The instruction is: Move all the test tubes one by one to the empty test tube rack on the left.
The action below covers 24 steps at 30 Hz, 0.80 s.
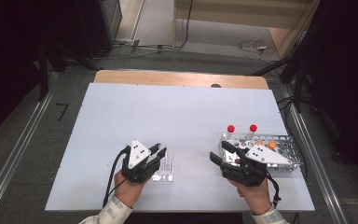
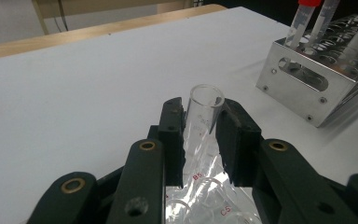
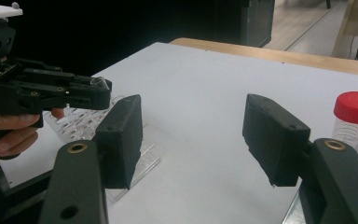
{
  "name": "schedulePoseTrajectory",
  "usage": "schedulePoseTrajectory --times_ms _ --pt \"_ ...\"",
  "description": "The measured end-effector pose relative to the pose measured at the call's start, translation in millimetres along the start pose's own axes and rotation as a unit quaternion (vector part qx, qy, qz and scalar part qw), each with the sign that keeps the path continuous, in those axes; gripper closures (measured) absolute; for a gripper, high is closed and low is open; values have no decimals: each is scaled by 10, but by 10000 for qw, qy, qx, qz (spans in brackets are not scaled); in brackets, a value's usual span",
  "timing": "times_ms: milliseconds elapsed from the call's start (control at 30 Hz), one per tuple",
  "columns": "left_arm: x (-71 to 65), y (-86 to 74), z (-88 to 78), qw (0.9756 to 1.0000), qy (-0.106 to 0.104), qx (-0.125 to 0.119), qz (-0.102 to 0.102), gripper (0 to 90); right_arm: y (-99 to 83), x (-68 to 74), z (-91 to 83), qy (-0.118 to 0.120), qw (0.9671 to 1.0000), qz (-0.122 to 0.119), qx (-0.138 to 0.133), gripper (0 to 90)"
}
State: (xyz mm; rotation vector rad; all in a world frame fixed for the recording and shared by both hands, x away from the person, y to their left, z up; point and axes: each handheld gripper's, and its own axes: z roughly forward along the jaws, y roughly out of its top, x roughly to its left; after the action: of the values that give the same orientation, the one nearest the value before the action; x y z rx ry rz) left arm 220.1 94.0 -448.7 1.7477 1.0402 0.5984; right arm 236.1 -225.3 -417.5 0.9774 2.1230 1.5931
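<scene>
While the person is sitting at the white table [image 1: 121, 112], the left gripper [image 2: 200, 135] is clamping a clear, uncapped test tube [image 2: 205, 105] between its two black pads. This tube is leaning a little and its lower end is reaching into the clear plastic rack [image 1: 164, 166], which is lying on the table just in front of the left gripper. Red labels are printed on that rack, under the tube.

To the right of the plastic rack, well apart from it, the metal rack [image 1: 286, 142] is standing near the table's right edge. Two red-capped tubes [image 1: 231, 130] are rising from the back of the metal rack, and orange caps [image 1: 271, 145] are showing beside them.

Between the two racks, the right gripper [image 1: 223, 153] is hovering with its jaws spread wide and nothing between them, just beside the metal rack's left end. From the right gripper view, one red-capped tube [image 3: 354, 121] is standing close to its right jaw.
</scene>
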Motion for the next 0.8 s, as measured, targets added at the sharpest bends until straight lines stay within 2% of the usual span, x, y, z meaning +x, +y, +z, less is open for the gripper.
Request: schedulePoseTrajectory --times_ms 367,467,567,667,800 --pt "-9 7 -9 10000 -39 -51 -20 682 0 -2 -8 2 10000 6 -13 365" --pt "-17 7 -12 10000 -37 -67 3 645 -1 0 -8 -2 10000 -1 -6 364" --pt "-22 13 -11 9999 33 -96 -42 551 -2 -2 -8 -4 10000 -7 2 363" --pt "-15 20 -16 9998 117 -130 -124 410 -2 -7 -15 -15 10000 -18 2 352" --pt "-16 30 -20 9993 211 -201 -232 286 -2 -13 -23 -102 9999 -72 46 293"
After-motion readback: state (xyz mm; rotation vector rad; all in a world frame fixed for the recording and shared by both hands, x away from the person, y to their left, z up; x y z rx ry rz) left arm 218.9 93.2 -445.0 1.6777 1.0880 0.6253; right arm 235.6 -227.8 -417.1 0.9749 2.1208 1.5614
